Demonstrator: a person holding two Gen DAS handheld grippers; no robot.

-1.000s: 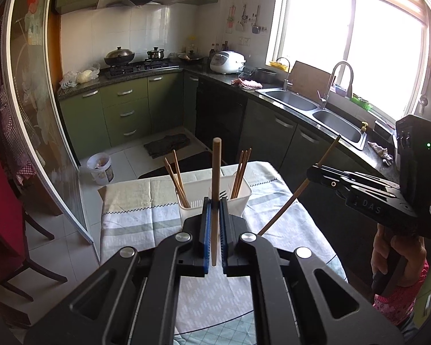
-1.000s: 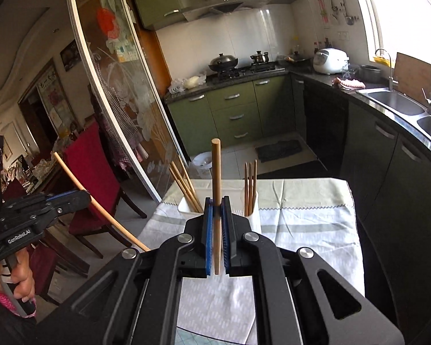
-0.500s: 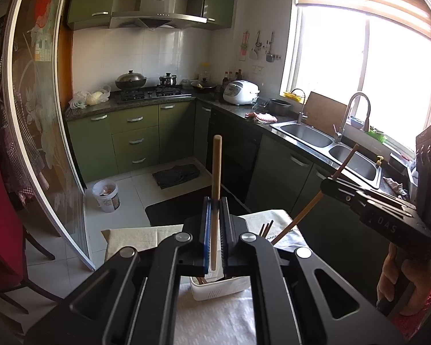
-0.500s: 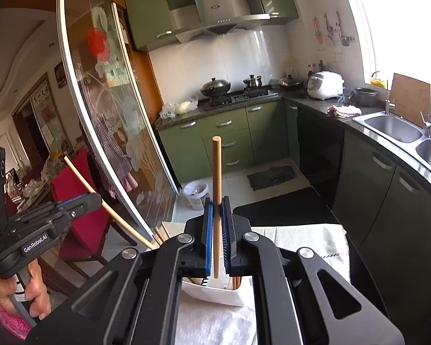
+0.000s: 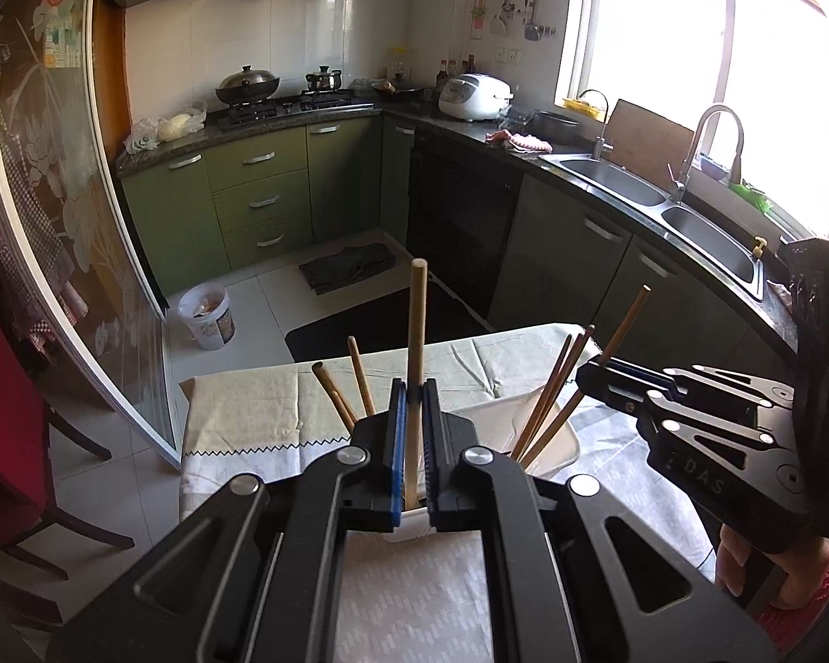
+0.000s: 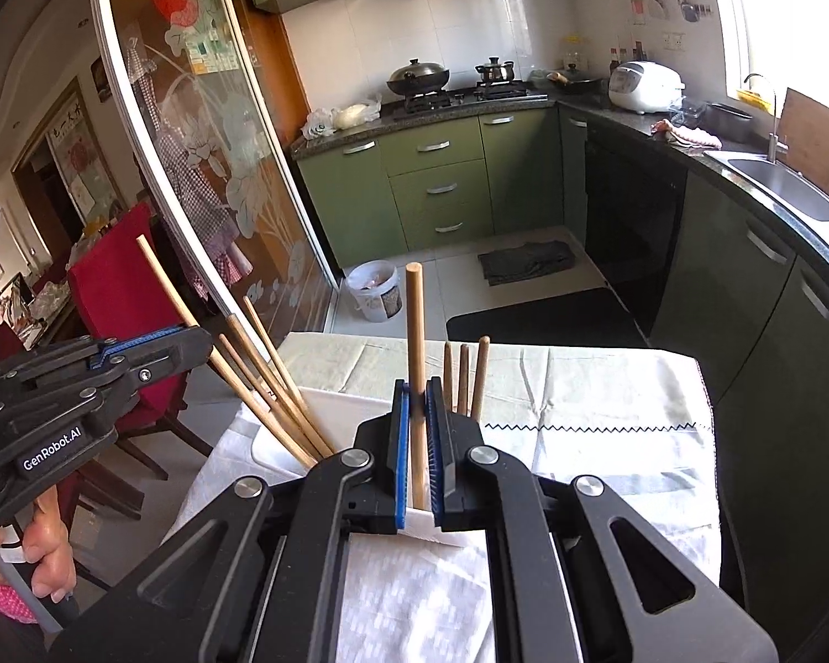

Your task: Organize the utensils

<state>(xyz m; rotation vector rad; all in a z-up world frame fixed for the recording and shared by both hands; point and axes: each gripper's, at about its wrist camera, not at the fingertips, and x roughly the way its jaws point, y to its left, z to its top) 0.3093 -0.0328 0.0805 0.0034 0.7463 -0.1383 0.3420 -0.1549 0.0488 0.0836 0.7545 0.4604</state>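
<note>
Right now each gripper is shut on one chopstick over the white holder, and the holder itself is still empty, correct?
Not empty. Each gripper, left gripper and right gripper, is shut on one chopstick, but the white holder already has chopsticks standing in it, as the right wrist view shows.

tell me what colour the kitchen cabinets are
Olive green cabinets with silver handles, clearest in the right wrist view.

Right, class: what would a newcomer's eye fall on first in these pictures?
Each gripper is shut on an upright wooden chopstick: the left gripper and the right gripper, both just above a white utensil holder already bristling with chopsticks, on the cloth-covered table.
</note>
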